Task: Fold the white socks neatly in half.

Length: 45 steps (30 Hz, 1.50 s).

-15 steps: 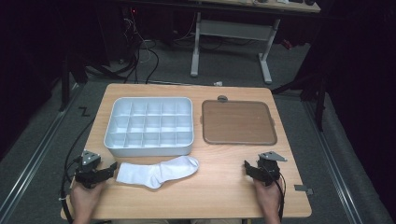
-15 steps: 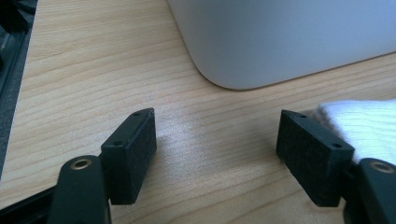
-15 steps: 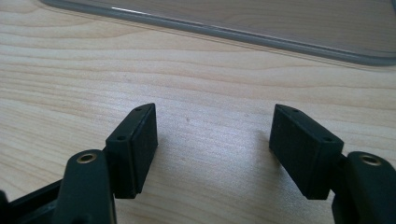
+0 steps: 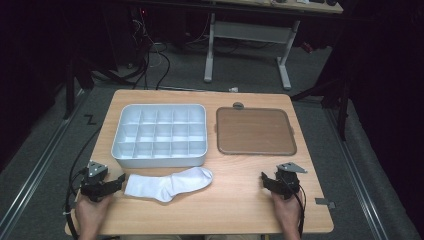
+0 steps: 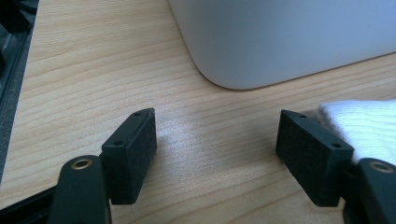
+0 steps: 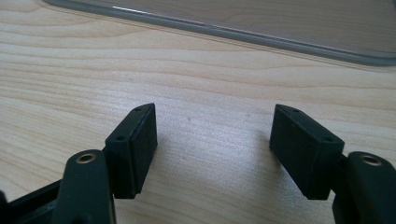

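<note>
Left gripper sitting low on the table, jaws wide, nothing between; white sock lying just beside its right jaw, before the compartment tray. Right gripper likewise gaping, idling well apart. Judging pre-grasp: next, sliding onto the sock's cuff.

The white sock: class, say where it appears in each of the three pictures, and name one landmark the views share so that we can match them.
High view: the white sock lies near the table's front edge, just in front of the divided tray.
Left gripper view: its end shows at the right edge, behind the right-hand jaw.
Right gripper view: not in it.
Shared landmark: the wooden table.
</note>
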{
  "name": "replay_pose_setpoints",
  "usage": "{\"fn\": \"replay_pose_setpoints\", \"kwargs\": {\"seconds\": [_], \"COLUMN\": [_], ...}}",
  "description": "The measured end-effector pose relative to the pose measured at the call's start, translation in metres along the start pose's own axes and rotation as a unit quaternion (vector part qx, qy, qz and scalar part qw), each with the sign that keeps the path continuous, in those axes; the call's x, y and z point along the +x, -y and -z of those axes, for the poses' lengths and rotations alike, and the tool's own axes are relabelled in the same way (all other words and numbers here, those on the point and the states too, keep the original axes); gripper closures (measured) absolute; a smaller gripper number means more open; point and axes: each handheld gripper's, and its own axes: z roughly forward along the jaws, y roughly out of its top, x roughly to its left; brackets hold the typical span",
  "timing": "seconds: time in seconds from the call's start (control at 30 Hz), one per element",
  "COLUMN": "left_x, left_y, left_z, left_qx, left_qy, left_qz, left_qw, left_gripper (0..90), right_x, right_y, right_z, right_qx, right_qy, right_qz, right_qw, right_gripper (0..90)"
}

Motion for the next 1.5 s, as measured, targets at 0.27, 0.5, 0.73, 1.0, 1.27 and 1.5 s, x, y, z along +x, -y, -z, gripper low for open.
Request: {"fn": "replay_pose_setpoints", "kwargs": {"seconds": [0.27,0.5,0.73,1.0,1.27,1.5], "left_x": [0.0,0.0,-0.001,-0.001,0.001,-0.014], "left_y": [0.0,0.0,0.0,0.0,-0.009,-0.014], "left_z": [0.0,0.0,0.0,0.001,0.014,0.031], "left_qx": [0.001,0.0,0.0,0.002,-0.01,0.0], "left_qy": [0.0,-0.001,-0.003,0.001,0.037,0.076], "left_qz": [0.0,0.0,0.001,0.004,0.072,0.083], "left_qw": [1.0,1.0,1.0,1.0,0.9967,0.9936], "left_gripper": [29.5,29.5,29.5,30.1,34.1,35.3], "right_x": [0.0,0.001,0.003,0.007,0.016,0.041], "right_y": [0.0,0.0,0.001,0.003,0.007,0.003], "right_z": [0.0,0.0,0.002,0.005,0.01,0.013], "right_qx": [0.0,0.001,-0.004,-0.008,-0.016,-0.027], "right_qy": [0.0,0.0,-0.001,0.003,-0.024,-0.063], "right_qz": [0.0,-0.002,0.0,0.001,-0.001,0.021], "right_qw": [1.0,1.0,1.0,1.0,0.9996,0.9974], "right_gripper": [32.6,33.7,41.5,49.5,55.8,59.0]}}
